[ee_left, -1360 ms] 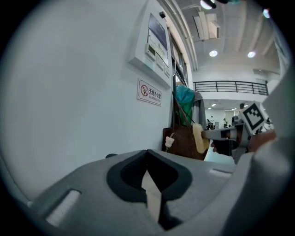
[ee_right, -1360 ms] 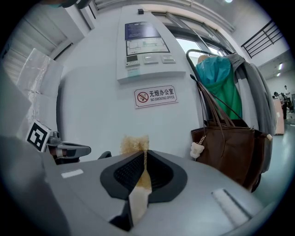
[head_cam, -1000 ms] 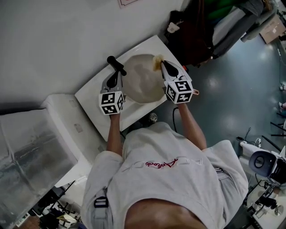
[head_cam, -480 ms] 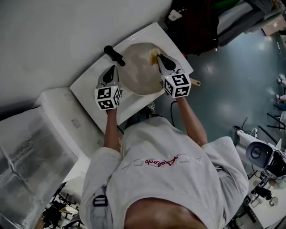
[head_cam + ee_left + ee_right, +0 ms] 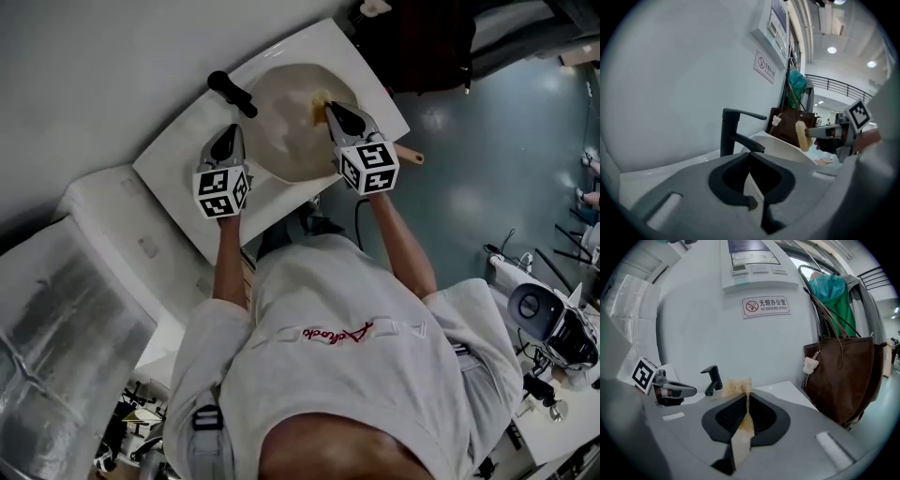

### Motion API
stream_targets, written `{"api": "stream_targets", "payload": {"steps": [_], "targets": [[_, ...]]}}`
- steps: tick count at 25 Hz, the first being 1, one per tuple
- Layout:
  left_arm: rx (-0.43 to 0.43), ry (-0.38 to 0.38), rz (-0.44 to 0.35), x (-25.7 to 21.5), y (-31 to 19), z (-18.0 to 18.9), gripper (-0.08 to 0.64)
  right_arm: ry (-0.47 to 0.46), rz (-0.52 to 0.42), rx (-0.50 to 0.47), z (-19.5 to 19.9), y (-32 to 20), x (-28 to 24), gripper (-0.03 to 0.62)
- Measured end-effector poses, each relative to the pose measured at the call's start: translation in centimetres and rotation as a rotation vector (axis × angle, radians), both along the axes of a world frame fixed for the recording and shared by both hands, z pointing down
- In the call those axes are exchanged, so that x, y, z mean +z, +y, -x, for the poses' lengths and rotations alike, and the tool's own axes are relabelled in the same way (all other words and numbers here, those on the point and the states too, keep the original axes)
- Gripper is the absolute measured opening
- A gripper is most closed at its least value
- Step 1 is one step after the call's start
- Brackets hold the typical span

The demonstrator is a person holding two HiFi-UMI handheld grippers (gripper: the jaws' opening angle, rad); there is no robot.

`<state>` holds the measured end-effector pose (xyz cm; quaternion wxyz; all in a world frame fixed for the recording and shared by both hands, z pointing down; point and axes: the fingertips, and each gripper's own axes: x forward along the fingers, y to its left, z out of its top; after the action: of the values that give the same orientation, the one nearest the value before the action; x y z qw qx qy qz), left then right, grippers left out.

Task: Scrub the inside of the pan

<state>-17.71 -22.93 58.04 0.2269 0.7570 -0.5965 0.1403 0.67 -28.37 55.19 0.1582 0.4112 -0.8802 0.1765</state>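
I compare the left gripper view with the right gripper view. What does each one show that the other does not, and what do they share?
Only the left gripper view shows the right gripper from outside, with its marker cube, and the ceiling lights. Only the right gripper view shows the left gripper from outside, jaws together, and a plastic-wrapped object at upper left. Both show the yellow sponge held in the right gripper, the black faucet, the no-smoking sign, the brown bag and the white sink.
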Motion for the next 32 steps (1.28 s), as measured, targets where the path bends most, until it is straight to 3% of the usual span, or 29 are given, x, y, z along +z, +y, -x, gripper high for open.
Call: {"api": "stream_targets", "payload": {"steps": [4,9,14,26,32], "targets": [[0.001,0.016,0.04,1.7,0.4,-0.3,0.0,0.016,0.021,-0.018,0.3,0.2,1.3,0.025],[0.004,0.039,0.079,3.3,0.7,-0.5,0.054,0.057,0.028,-0.063,1.6,0.4,2.5,0.025],[0.009,0.062,0.088,3.7,0.4,-0.7,0.067,0.13,-0.004,-0.13,3.5,0.4,3.4,0.025],[0.003,0.086,0.094,4.0,0.0,-0.8,0.067,0.451,-0.199,-0.448,8.1,1.3,4.8,0.025],[-0.004,0.093,0.091,4.0,0.0,-0.9,0.067,0.657,-0.336,-0.663,9.1,2.7,6.7,0.025]]}}
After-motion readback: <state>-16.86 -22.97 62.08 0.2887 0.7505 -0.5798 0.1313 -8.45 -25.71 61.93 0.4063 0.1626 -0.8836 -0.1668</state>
